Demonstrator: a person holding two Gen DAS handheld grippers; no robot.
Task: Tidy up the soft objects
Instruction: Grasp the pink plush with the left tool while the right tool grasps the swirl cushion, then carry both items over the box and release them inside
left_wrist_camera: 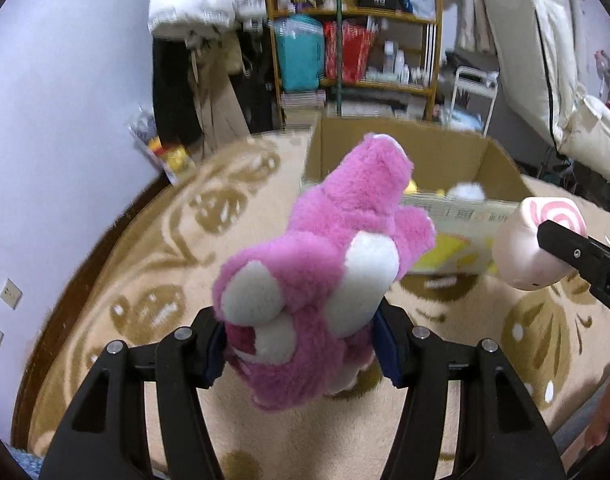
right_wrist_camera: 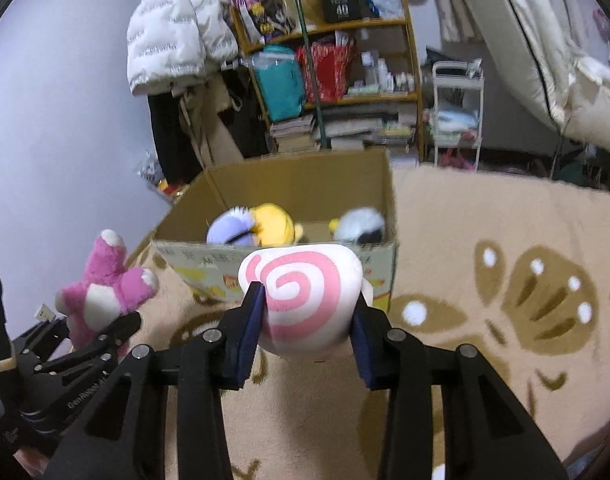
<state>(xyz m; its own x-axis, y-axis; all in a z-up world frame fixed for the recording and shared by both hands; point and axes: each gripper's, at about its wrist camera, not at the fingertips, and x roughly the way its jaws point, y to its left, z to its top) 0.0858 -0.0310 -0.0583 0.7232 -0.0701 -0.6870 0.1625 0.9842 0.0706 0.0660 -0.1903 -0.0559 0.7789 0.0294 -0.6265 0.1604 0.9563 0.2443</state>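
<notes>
My left gripper [left_wrist_camera: 299,350] is shut on a pink plush bear [left_wrist_camera: 325,264] with white paws, held above the carpet. The same pink bear [right_wrist_camera: 105,288] shows at the left of the right wrist view. My right gripper [right_wrist_camera: 307,332] is shut on a white plush cushion with a pink swirl [right_wrist_camera: 305,296]; that swirl cushion [left_wrist_camera: 539,240] appears at the right of the left wrist view. Ahead stands an open cardboard box [right_wrist_camera: 297,184] holding a purple plush [right_wrist_camera: 229,230], a yellow plush [right_wrist_camera: 275,226] and a white plush [right_wrist_camera: 359,224]. The cardboard box [left_wrist_camera: 425,152] lies just beyond the bear.
A beige carpet with brown flower patterns [right_wrist_camera: 505,240] covers the floor. Behind the box are a cluttered wooden shelf [right_wrist_camera: 329,60], hanging white jackets [right_wrist_camera: 173,28] and a white trolley [right_wrist_camera: 457,112]. A white mattress [left_wrist_camera: 545,60] leans at the right. The lilac wall [left_wrist_camera: 65,120] is on the left.
</notes>
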